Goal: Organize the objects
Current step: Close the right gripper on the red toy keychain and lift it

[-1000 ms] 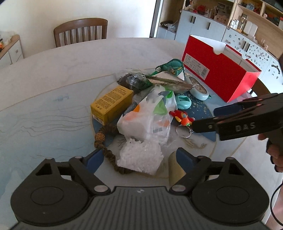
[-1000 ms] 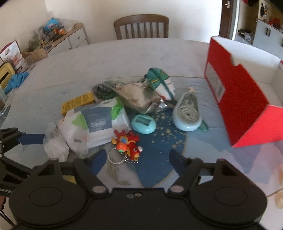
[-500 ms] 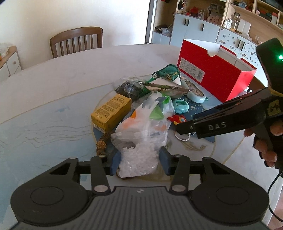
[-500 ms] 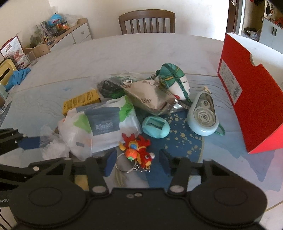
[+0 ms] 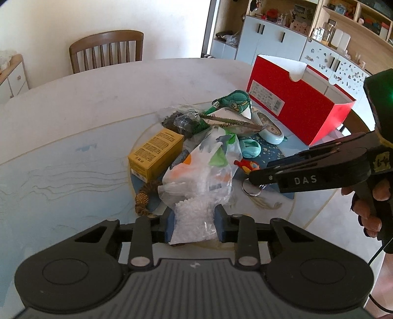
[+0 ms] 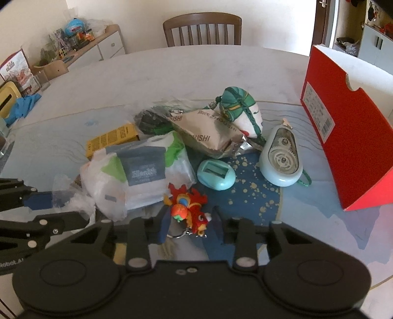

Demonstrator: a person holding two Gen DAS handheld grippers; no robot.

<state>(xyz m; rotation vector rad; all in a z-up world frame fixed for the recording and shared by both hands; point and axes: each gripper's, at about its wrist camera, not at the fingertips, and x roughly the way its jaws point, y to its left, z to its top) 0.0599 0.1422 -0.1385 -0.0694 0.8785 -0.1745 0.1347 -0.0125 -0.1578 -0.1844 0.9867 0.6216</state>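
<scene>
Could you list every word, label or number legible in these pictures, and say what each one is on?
"DAS": white letters on the right gripper arm.
"ZHOUSHI": on the tan snack pouch, partly repeated.
Yellow box: print too small to read.
Red box label: barcode and text unreadable.
White plastic bag: blue label blurred.

Looks like a home, dining rm or living/dining area. Round pale marble-look table (image 5: 73,117) w/ wooden slat-back chair (image 5: 106,50) pushed up vs. plain cream wall. Built-in cabinets (image 5: 267,41) in pale blue-grey w/ open wooden shelves (image 5: 353,22) above, packed w/ jars, knick-knacks, small toys. Low sideboard (image 6: 103,46) on other side, piled w/ kids' toys and boxes, prob. a globe among them, too blurry to be sure. Doorway (image 6: 329,22) beyond to another rm.
</scene>
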